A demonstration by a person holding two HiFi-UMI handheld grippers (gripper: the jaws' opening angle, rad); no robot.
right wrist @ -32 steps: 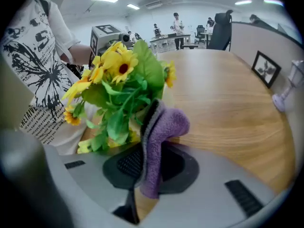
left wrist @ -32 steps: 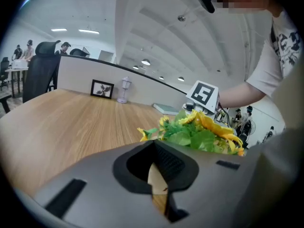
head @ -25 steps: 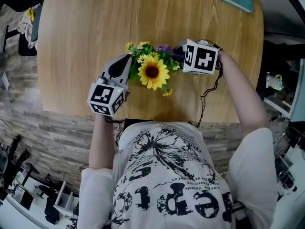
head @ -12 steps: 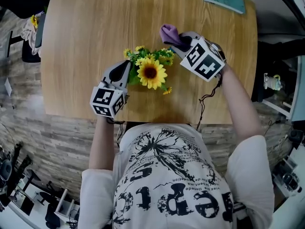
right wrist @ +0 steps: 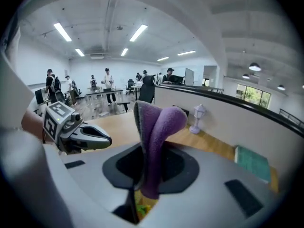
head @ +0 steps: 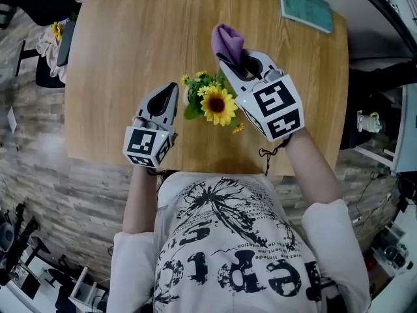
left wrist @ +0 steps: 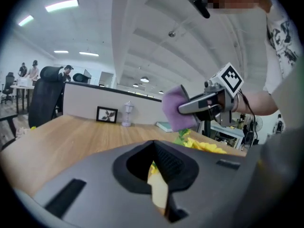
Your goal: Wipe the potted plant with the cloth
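Note:
The potted plant [head: 217, 103], a sunflower with small yellow blooms and green leaves, stands near the front of the wooden table [head: 117, 57]. My right gripper [head: 229, 60] is raised just behind and right of it, shut on a purple cloth [head: 228, 42] that sticks up from the jaws. The right gripper view shows the cloth [right wrist: 156, 127] folded over between the jaws of the right gripper [right wrist: 147, 151]. My left gripper [head: 168, 91] is shut, close by the plant's left side. In its own view the left gripper [left wrist: 154, 144] has a pale bit and yellow petals [left wrist: 204, 146] showing past the jaws.
A teal book [head: 306, 8] lies at the table's far right corner. A small picture frame [left wrist: 107, 114] and a little lamp [left wrist: 127, 114] stand by the far wall. The table's front edge runs just under my hands. People and chairs are far off in the room.
My right gripper has risen with the cloth from the plant's right side to above and behind it, turning as it went. The left gripper has lifted slightly.

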